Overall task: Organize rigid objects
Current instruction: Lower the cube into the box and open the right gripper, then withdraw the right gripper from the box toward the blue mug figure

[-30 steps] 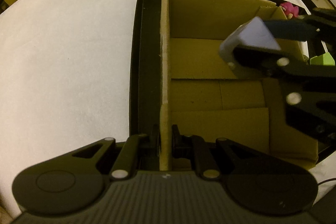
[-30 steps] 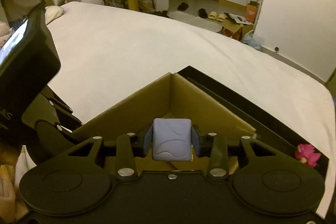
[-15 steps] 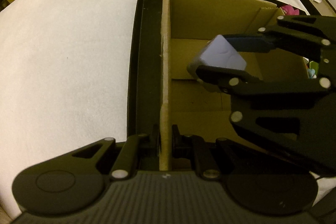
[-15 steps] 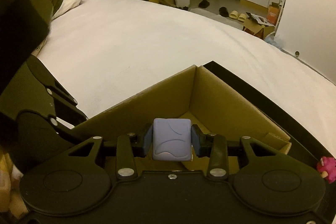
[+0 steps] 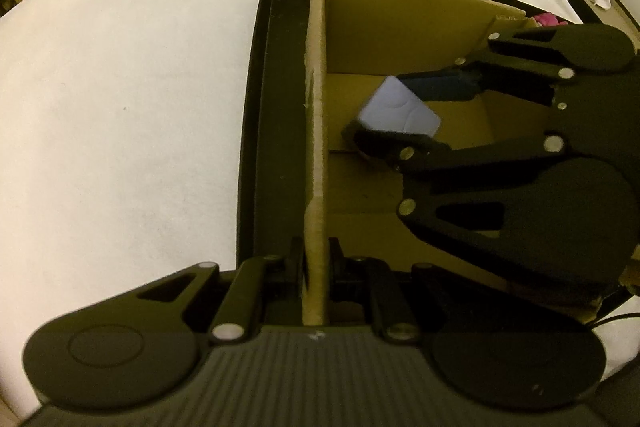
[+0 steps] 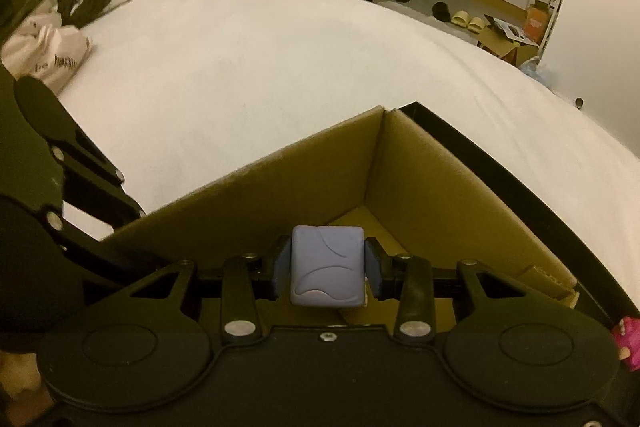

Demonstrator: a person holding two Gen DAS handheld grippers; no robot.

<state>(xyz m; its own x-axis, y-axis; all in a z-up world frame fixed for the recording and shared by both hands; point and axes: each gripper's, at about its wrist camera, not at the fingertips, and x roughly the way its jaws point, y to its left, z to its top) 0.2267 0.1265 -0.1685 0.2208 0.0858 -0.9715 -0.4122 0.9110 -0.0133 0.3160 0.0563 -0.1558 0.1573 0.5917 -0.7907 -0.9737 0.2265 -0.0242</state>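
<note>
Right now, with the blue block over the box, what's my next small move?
Probably lower the right gripper a little, then open it. The blue block is clamped above the cardboard box floor, inside its walls, while the left gripper pinches the box's wall.

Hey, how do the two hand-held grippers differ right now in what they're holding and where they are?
The left hand-held gripper is clamped on the cardboard box at its side wall; the right hand-held gripper is clamped on a blue block.

The left one sits at the box's rim, while the right one is held over the box's inside, the block above the floor.

Both are black, two-fingered and shut on something.
</note>
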